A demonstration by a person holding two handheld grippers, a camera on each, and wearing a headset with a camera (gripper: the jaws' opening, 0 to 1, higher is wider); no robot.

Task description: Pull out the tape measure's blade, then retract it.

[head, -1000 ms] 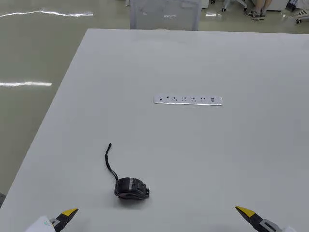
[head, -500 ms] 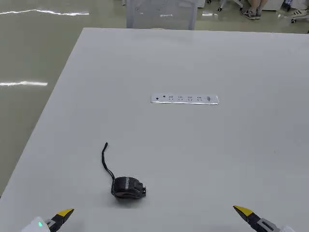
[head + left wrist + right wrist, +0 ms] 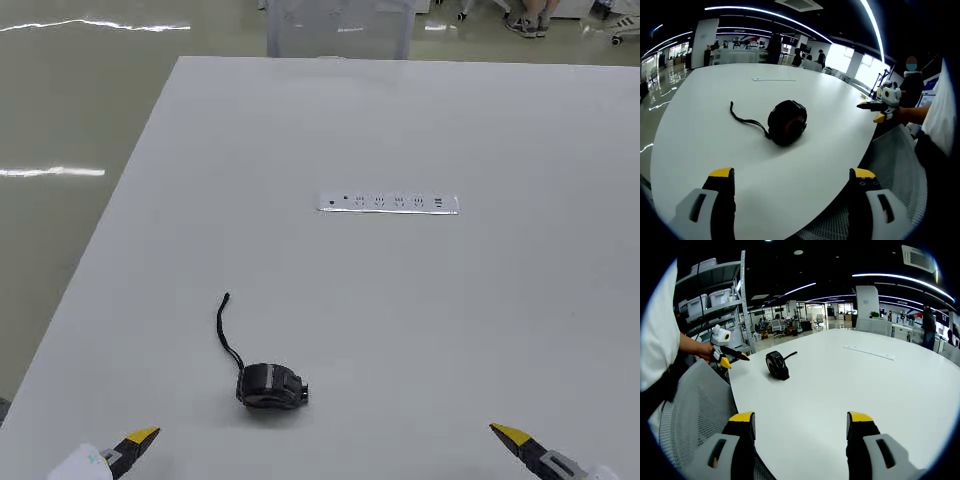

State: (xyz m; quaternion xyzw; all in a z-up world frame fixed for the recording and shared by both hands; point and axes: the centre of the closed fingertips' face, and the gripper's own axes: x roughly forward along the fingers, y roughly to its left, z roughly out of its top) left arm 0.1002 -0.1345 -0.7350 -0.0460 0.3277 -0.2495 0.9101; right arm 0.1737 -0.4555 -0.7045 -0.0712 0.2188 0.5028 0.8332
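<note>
A black tape measure [image 3: 271, 387] lies on the white table [image 3: 400, 300], its black wrist strap [image 3: 228, 332] trailing away from it; no blade is drawn out. My left gripper [image 3: 140, 438] hovers at the near left edge, open, a short way from the tape measure [image 3: 787, 122]. My right gripper [image 3: 508, 435] stands open at the near right, far from the tape measure [image 3: 777, 364]. The left gripper view looks along its yellow-tipped fingers [image 3: 721, 173] at the case. The right gripper [image 3: 875, 105] shows across the table there, and the left gripper [image 3: 735, 356] in the right gripper view.
A white power strip [image 3: 388, 203] lies flat at mid-table. A grey mesh chair [image 3: 695, 410] stands at the near edge of the table. A translucent chair back [image 3: 338, 25] rises at the far edge. Polished floor lies left of the table.
The head view has shifted a little; the tape measure lies where it was. Both grippers stay open at the near edge.
</note>
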